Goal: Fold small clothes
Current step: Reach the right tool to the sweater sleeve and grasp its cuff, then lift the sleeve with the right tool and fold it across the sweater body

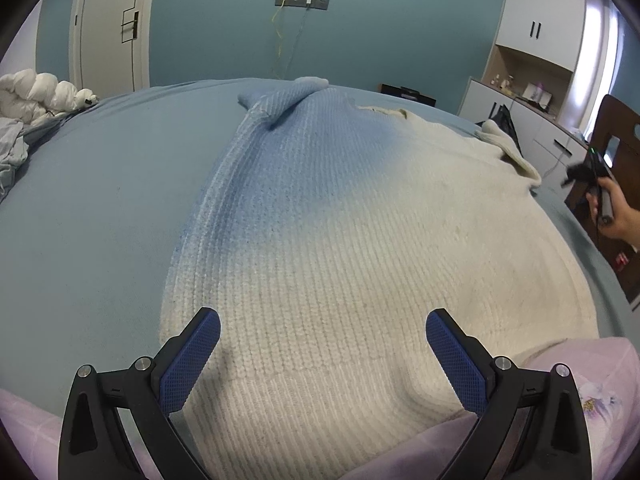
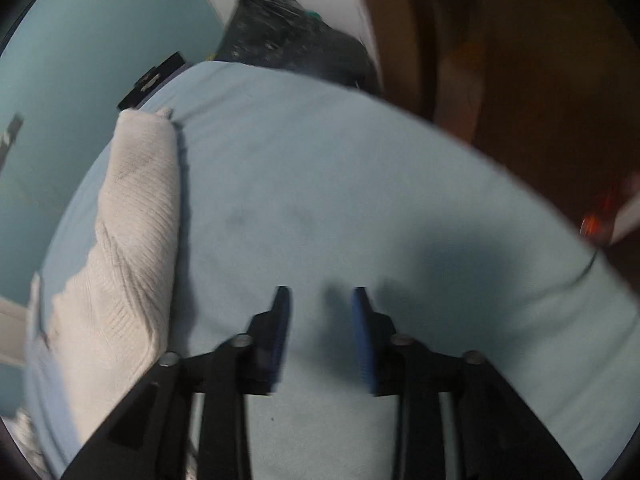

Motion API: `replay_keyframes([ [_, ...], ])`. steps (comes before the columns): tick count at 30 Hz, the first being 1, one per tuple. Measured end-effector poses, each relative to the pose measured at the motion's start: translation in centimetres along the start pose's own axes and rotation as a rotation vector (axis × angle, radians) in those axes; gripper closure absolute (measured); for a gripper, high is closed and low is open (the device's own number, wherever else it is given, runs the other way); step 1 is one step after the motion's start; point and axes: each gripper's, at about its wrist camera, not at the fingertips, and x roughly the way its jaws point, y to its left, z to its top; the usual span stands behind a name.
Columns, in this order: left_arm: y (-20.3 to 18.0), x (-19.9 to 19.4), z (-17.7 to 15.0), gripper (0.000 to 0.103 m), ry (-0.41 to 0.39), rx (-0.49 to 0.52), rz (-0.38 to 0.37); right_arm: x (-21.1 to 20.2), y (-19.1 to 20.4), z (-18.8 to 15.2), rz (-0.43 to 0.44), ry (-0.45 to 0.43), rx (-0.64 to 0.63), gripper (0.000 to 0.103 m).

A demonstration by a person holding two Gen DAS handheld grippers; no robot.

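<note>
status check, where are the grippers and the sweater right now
Left hand-held gripper open over sweater hem, gripping nothing. Right hand-held gripper open, empty, over bare bedsheet. Nothing in the way.

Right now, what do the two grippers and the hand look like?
The left gripper and the right gripper look alike: black angular arms joined by round silver pins, each ending in a flat finger with a blue cross-hatched pad. The hand grips a dark handle with a small green light; no sleeve shows.
</note>
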Motion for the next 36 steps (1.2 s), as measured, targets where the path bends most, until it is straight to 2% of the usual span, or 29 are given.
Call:
replay_keyframes([
  [1,0.0,0.1,0.0,0.0,0.002,0.0,0.0,-0.5,1.2,0.2,0.001,-0.02,-0.042,0.038],
  [2,0.0,0.1,-0.1,0.0,0.004,-0.001,0.0,-0.9,2.1,0.5,0.004,-0.041,-0.077,0.025],
  [4,0.1,0.3,-0.2,0.0,0.01,-0.007,-0.005,-2.0,7.3,0.5,-0.012,-0.088,-0.183,0.015],
  [6,0.3,0.5,-0.2,0.0,0.015,-0.016,-0.013,-1.9,12.0,-0.2,-0.041,-0.089,-0.291,0.014],
  [8,0.5,0.7,-0.3,0.0,0.017,-0.024,-0.023,-1.0,15.0,-1.1,-0.065,-0.072,-0.386,0.014],
  [9,0.7,0.7,-0.3,0.0,0.017,-0.029,-0.033,-0.3,17.3,-2.2,-0.102,-0.064,-0.452,0.014],
  [11,1.0,1.0,-0.3,0.0,0.025,-0.045,-0.044,0.8,19.2,-4.4,-0.213,-0.071,-0.556,0.014],
  [13,1.2,1.2,-0.3,0.0,0.033,-0.058,-0.048,1.7,20.8,-5.4,-0.351,-0.118,-0.624,0.015],
  [14,1.3,1.2,-0.3,0.0,0.034,-0.061,-0.05,2.0,20.3,-5.3,-0.382,-0.114,-0.624,0.032],
  [15,1.3,1.2,-0.4,0.0,0.034,-0.062,-0.051,2.2,19.8,-5.1,-0.373,-0.072,-0.608,0.056],
  [16,1.2,1.3,-0.4,0.0,0.034,-0.061,-0.051,2.9,19.0,-4.6,-0.358,-0.028,-0.575,0.096],
  [17,1.2,1.3,-0.4,0.0,0.035,-0.061,-0.05,2.7,18.4,-4.1,-0.334,-0.01,-0.546,0.097],
  [19,1.2,1.3,-0.3,0.0,0.036,-0.062,-0.05,-1.1,15.8,-3.7,-0.241,-0.099,-0.488,0.097],
  [22,1.2,1.3,-0.3,0.0,0.034,-0.06,-0.049,-8.3,7.7,-3.1,0.042,-0.215,-0.285,0.097],
  [24,1.1,1.3,-0.3,0.0,0.033,-0.057,-0.044,-10.0,0.4,-3.5,0.21,-0.156,-0.075,0.097],
  [25,1.0,1.3,-0.3,0.0,0.033,-0.054,-0.041,-9.9,-2.0,-4.2,0.25,-0.106,0.005,0.096],
  [26,1.0,1.3,-0.3,0.0,0.033,-0.052,-0.039,-8.9,-5.7,-5.5,0.282,-0.001,0.124,0.088],
  [27,0.9,1.3,-0.3,0.0,0.033,-0.048,-0.035,-7.5,-8.7,-6.9,0.259,0.117,0.212,0.081],
  [28,0.8,1.2,-0.4,0.0,0.033,-0.046,-0.032,-6.4,-11.0,-8.3,0.194,0.217,0.258,0.062],
  [29,0.8,1.2,-0.4,0.0,0.032,-0.042,-0.029,-5.9,-12.9,-9.7,0.104,0.277,0.261,0.057],
  [31,0.5,1.0,-0.6,0.0,0.032,-0.034,-0.023,-8.2,-13.7,-11.1,0.056,0.193,0.171,0.06],
  [32,0.4,1.0,-0.6,0.0,0.032,-0.031,-0.02,-10.3,-13.2,-11.5,-0.033,0.123,0.09,0.059],
  [33,0.4,1.0,-0.6,0.0,0.031,-0.027,-0.018,-11.6,-12.4,-11.7,-0.076,0.074,0.037,0.058],
  [34,0.4,1.0,-0.7,0.0,0.032,-0.026,-0.018,-13.1,-11.0,-11.8,-0.077,0.029,-0.029,0.054],
  [36,0.4,1.0,-0.8,0.0,0.035,-0.025,-0.017,-14.4,-8.4,-10.6,-0.031,-0.005,-0.13,0.04],
])
